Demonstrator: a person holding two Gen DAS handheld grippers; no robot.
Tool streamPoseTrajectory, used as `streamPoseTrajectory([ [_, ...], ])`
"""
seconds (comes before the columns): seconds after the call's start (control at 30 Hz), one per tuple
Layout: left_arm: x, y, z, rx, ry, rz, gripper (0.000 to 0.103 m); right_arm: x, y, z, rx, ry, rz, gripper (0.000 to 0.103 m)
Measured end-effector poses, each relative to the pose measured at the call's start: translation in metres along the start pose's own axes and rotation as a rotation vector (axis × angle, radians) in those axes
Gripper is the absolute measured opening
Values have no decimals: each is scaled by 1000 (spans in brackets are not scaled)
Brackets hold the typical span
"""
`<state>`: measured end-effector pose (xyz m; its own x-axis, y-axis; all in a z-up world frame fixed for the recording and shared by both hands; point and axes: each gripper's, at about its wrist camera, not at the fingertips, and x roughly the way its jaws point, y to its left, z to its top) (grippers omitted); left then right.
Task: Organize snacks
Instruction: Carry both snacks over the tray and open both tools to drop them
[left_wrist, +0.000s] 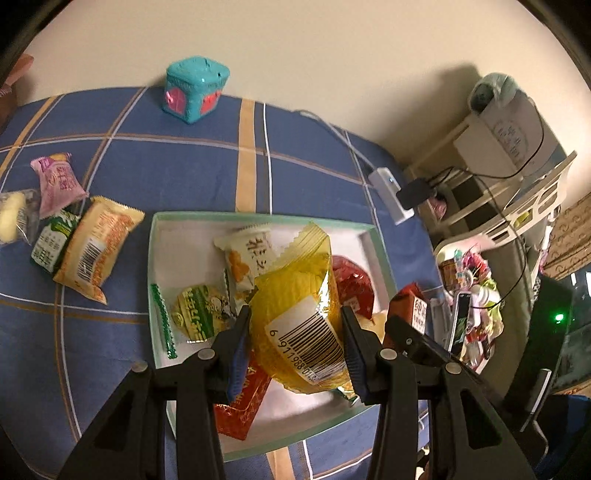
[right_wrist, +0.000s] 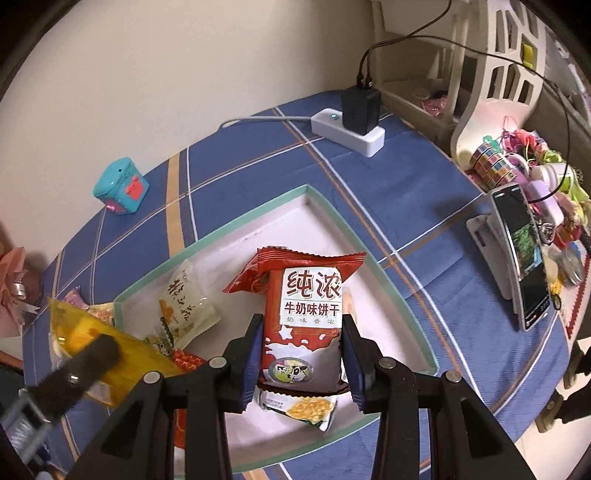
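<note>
My left gripper (left_wrist: 295, 332) is shut on a yellow see-through snack bag (left_wrist: 299, 314) with a barcode label, held above the white box (left_wrist: 162, 251) with the mint-green rim. My right gripper (right_wrist: 303, 339) is shut on a red-and-white milk biscuit packet (right_wrist: 306, 314), also over the white box (right_wrist: 369, 258). Inside the box lie a white-and-orange packet (left_wrist: 247, 258), a green packet (left_wrist: 199, 314) and a red packet (left_wrist: 240, 402). In the right wrist view the yellow bag (right_wrist: 110, 350) and the left gripper (right_wrist: 85, 365) show blurred at lower left.
Loose snacks lie left of the box on the blue plaid cloth: an orange packet (left_wrist: 96, 251), a green one (left_wrist: 51, 243), a pink one (left_wrist: 57, 181). A teal toy cube (left_wrist: 194, 88) stands at the back. A power strip (right_wrist: 347, 133), a phone on a stand (right_wrist: 524, 258) and cluttered trinkets (right_wrist: 524, 166) crowd the right.
</note>
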<state>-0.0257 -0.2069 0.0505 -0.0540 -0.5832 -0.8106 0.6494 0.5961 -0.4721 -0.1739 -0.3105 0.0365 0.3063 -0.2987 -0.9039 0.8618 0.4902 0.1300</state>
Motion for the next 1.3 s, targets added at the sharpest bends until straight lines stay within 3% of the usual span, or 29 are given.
streamPoseTrajectory([
  [0.4, 24, 2, -5, 3, 43, 27, 47, 10, 8, -4, -18, 28, 17, 42],
  [0.57, 25, 1, -4, 7, 44, 46, 63, 9, 10, -4, -26, 23, 20, 42],
  [0.97, 17, 4, 1, 1, 27, 111, 65, 4, 18, -5, -50, 20, 33, 43],
  [1.1, 14, 14, 3, -12, 8, 190, 75, 6, 18, -6, -50, 26, 30, 44],
  [1.23, 11, 27, 6, -10, -15, 318, 83, 11, 15, -6, -27, 35, -1, 68],
  [1.3, 9, 32, 8, -8, -30, 354, 85, 12, 13, -6, -25, 34, -22, 71],
])
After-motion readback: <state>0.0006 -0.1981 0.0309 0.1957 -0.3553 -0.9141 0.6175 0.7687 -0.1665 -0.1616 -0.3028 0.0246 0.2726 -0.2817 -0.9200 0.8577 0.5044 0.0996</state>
